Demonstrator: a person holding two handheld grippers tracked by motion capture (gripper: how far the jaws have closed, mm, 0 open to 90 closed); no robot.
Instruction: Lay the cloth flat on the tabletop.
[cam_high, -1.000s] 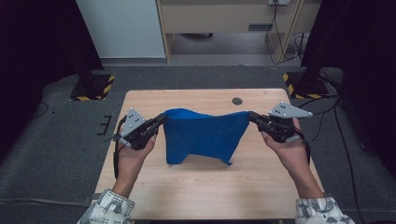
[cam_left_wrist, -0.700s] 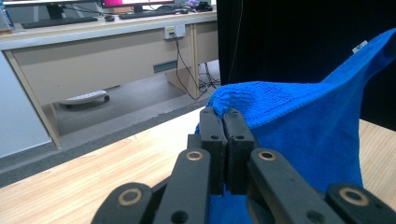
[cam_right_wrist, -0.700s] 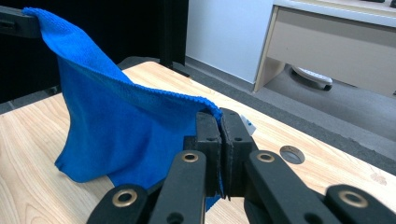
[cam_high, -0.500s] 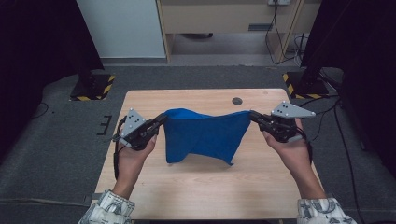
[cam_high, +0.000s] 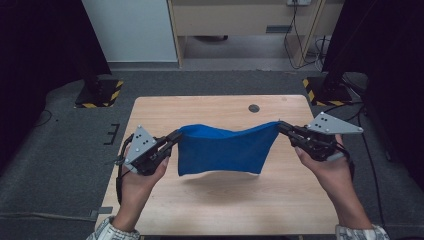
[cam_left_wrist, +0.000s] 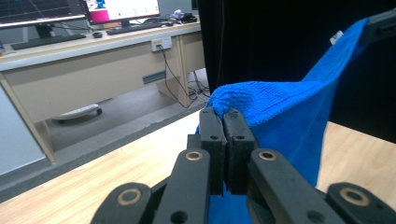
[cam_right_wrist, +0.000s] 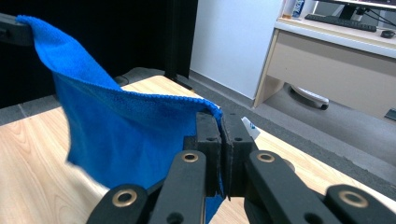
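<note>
Black plastic jaws of my left gripper (cam_left_wrist: 223, 140) are pressed flat together on one top corner of the bright blue terry microfibre cloth (cam_high: 222, 150); the weave bunches just above the tips. My right gripper (cam_right_wrist: 220, 144) is likewise clamped on the opposite top corner, a white care label poking out beside the pads.

From the high view: left gripper (cam_high: 172, 139) and right gripper (cam_high: 282, 127) are well apart, cloth hanging between them above the light wooden table (cam_high: 215, 210). The top hem sags in a shallow curve, so the span is not taut. The lower edge floats clear of the wood (a soft shadow lies beneath it).

Handling judgement: light, limp, no stiffness at all. It drapes wherever it is unsupported. The nap looks grippy, so slip out of the pads seems unlikely, but a thin pinch at the very tip of a corner could creep under tension. Best hold is where I have it, at the corners, hem included. Not fragile.

Further out: small dark round mark (cam_high: 254, 108) on the far part of the table, grey carpeted floor (cam_high: 60, 150) around it.
</note>
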